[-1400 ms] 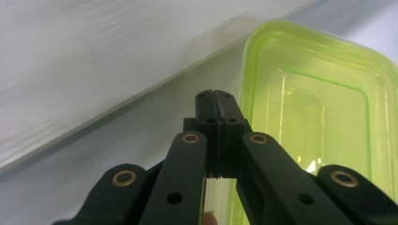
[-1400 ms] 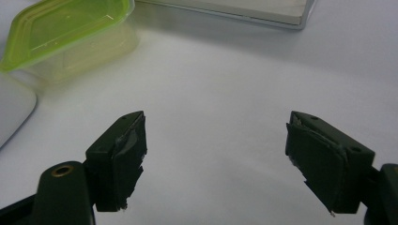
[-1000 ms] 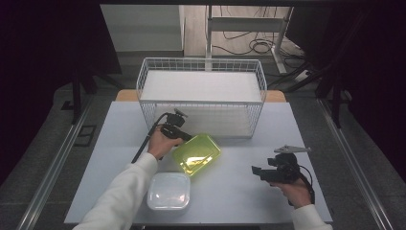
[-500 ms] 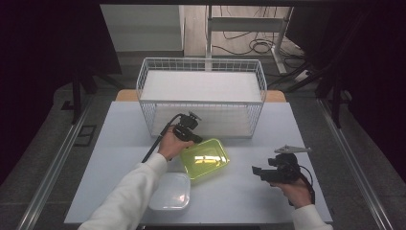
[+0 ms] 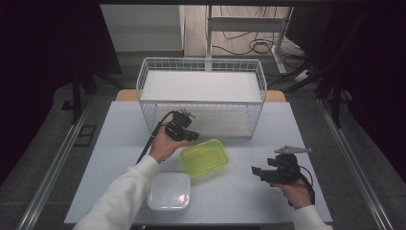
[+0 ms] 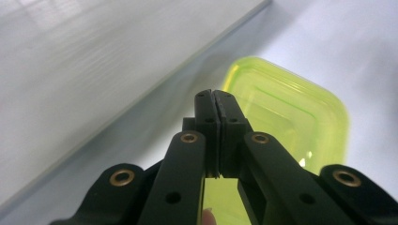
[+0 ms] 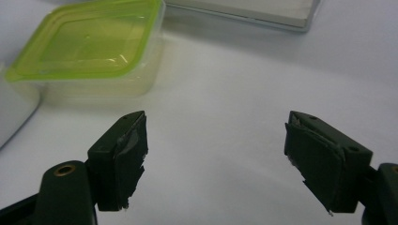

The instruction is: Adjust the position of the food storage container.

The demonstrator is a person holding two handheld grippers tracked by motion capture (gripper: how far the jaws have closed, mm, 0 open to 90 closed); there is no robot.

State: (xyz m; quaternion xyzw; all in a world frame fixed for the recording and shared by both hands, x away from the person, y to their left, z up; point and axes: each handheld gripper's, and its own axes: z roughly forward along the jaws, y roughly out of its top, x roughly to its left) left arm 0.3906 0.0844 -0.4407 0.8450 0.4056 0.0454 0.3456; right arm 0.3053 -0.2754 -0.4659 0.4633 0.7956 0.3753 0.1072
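Note:
A clear box with a yellow-green lid (image 5: 205, 157) lies flat on the white table (image 5: 119, 139), in front of the wire basket. My left gripper (image 5: 194, 135) hovers just over the box's far-left corner. In the left gripper view its jaws (image 6: 213, 93) are shut pad to pad with nothing between them, and the green lid (image 6: 291, 117) lies beyond the tips. My right gripper (image 5: 254, 171) rests low at the right, open and pointing left toward the box. In the right gripper view its pads (image 7: 234, 154) stand wide apart over bare table, with the green-lidded box (image 7: 89, 42) ahead at the upper left.
A white-lidded container (image 5: 168, 190) sits near the front edge, just left of and nearer than the green one; its corner (image 7: 11, 108) shows in the right gripper view. A white wire basket (image 5: 201, 112) with a white board inside stands across the back of the table.
The left gripper moved right, and the green-lidded box shifted a little right with it and went from tilted to lying flat. The right gripper has stayed put.

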